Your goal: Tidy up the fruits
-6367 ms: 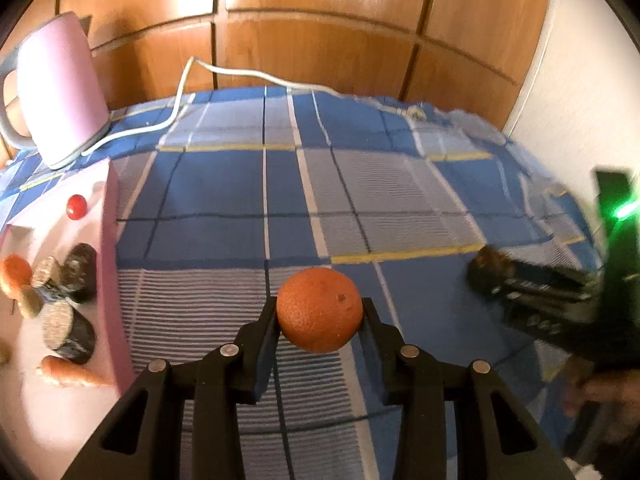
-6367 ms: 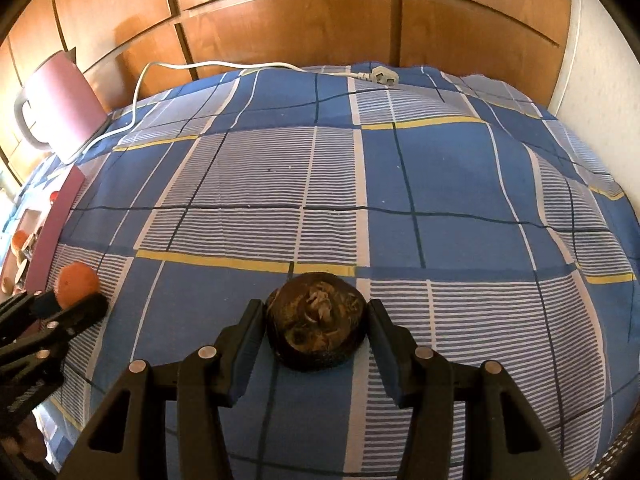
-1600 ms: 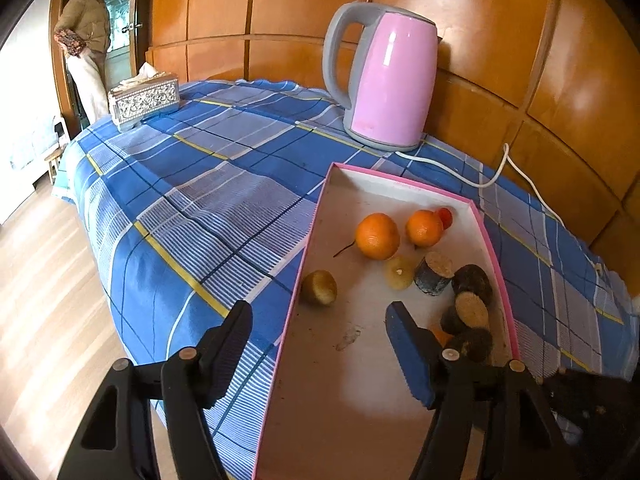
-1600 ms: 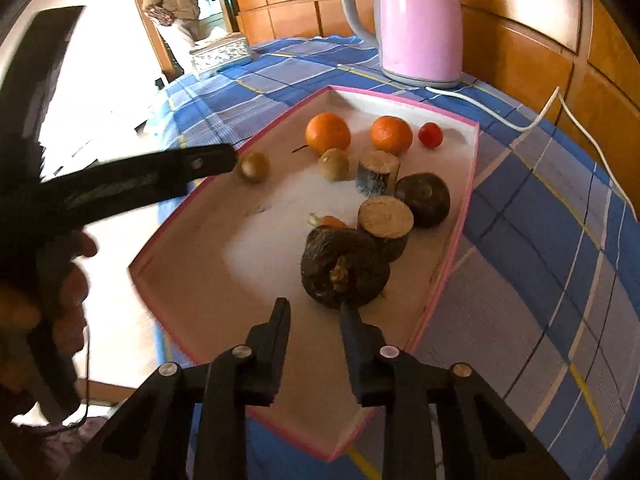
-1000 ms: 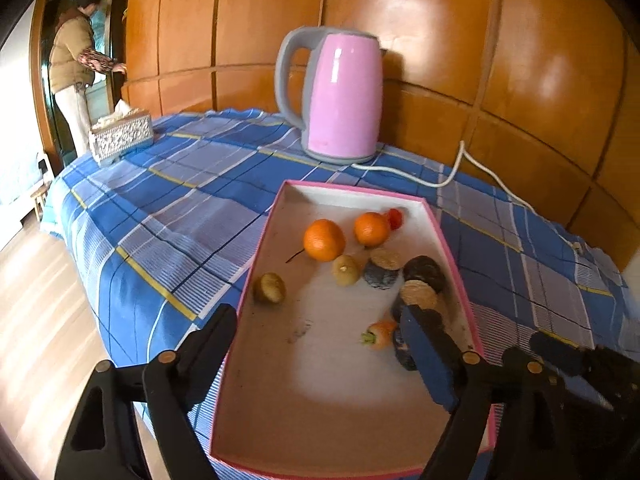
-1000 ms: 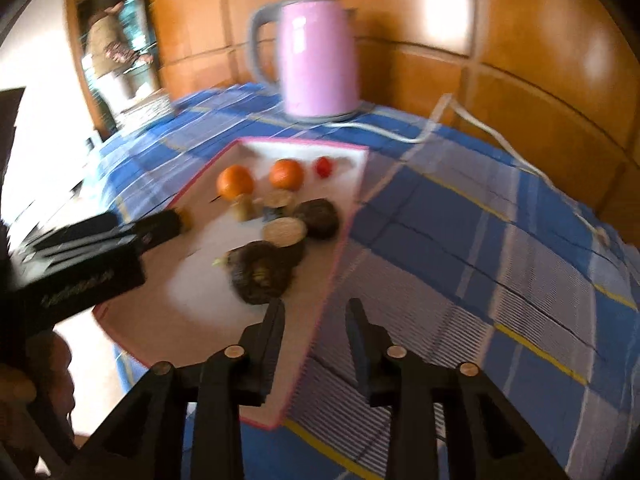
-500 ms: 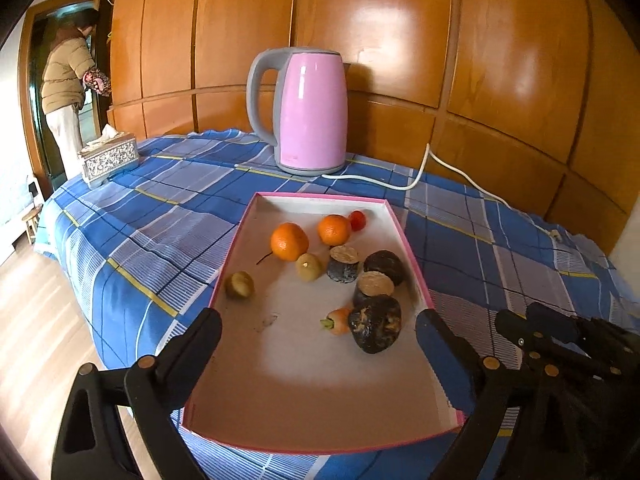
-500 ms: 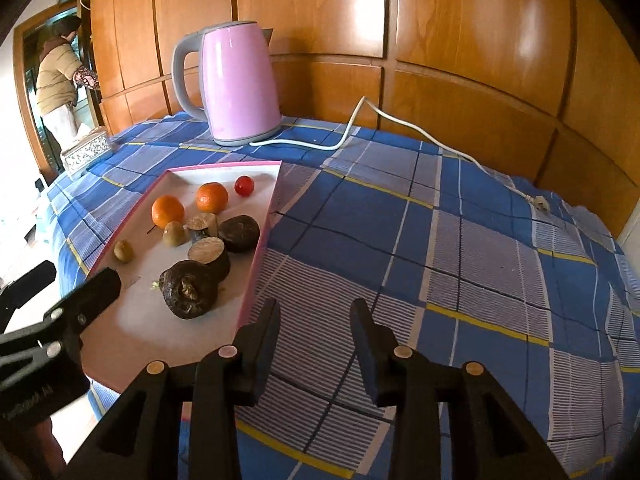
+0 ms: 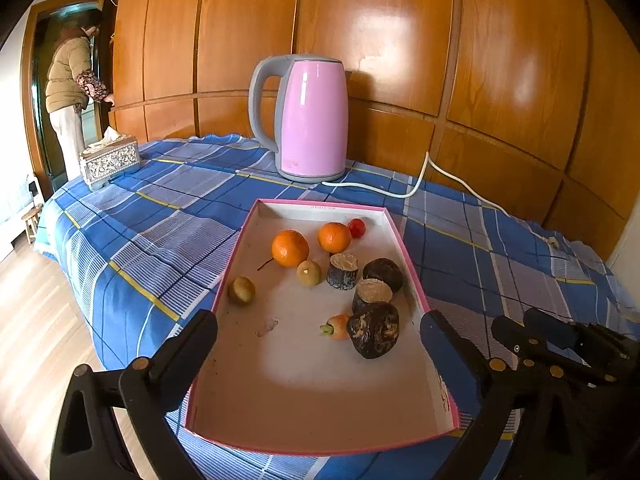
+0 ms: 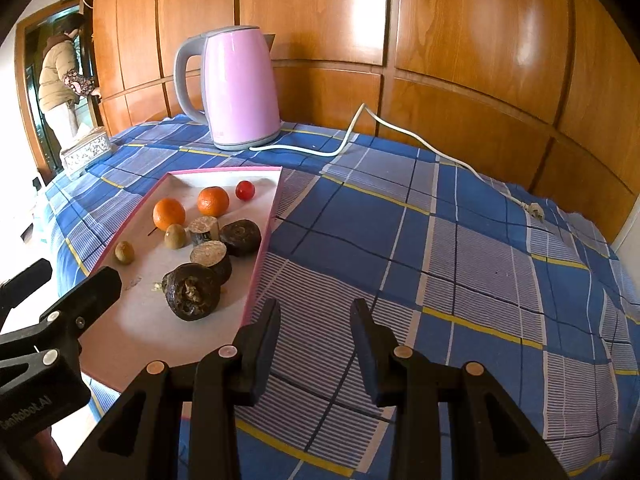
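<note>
Left wrist view, blue plaid tablecloth (image 9: pixel 168 216), wood-panelled wall (image 9: pixel 400 40), both jaws released, left's widening, gripping nothing.

Pink kettle (image 9: pixel 312 120), blue plaid cloth (image 10: pixel 440 248)

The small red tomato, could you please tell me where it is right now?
The tomato sits in the far corner of the pink tray, just right of an orange, on the kettle side.

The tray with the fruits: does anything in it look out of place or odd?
Yes. Beside the oranges, the tray holds dark rough lumps and cut log-like pieces, which hardly look like fruit. A small carrot lies against the nearest lump. Nothing looks spilled.
</note>
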A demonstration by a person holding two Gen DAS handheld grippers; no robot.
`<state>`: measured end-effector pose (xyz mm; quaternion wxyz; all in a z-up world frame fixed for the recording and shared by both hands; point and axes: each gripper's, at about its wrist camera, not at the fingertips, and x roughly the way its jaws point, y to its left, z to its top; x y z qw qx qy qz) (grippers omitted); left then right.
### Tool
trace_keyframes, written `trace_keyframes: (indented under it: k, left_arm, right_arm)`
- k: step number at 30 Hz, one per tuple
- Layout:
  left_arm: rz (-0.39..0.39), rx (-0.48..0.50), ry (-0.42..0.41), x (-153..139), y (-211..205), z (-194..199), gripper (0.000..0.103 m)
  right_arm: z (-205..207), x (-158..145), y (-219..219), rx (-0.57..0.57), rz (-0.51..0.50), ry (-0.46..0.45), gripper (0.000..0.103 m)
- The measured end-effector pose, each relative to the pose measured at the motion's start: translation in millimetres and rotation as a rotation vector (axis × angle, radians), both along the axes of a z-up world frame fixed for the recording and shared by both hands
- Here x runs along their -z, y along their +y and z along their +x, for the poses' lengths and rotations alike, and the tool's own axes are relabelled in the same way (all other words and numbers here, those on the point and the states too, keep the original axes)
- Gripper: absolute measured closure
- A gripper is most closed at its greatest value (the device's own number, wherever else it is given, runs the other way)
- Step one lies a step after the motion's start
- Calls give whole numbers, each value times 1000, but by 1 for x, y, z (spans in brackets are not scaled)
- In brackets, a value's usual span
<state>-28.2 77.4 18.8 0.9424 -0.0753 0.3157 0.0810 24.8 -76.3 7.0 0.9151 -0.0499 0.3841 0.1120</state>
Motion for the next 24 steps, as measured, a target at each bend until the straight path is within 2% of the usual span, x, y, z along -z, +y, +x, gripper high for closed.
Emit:
trace_keyframes:
  k: [24]
  left_arm:
    - [23, 2, 8, -3, -1, 2, 0]
  right_arm:
    - [-1, 0, 3, -17, -14, -7, 67]
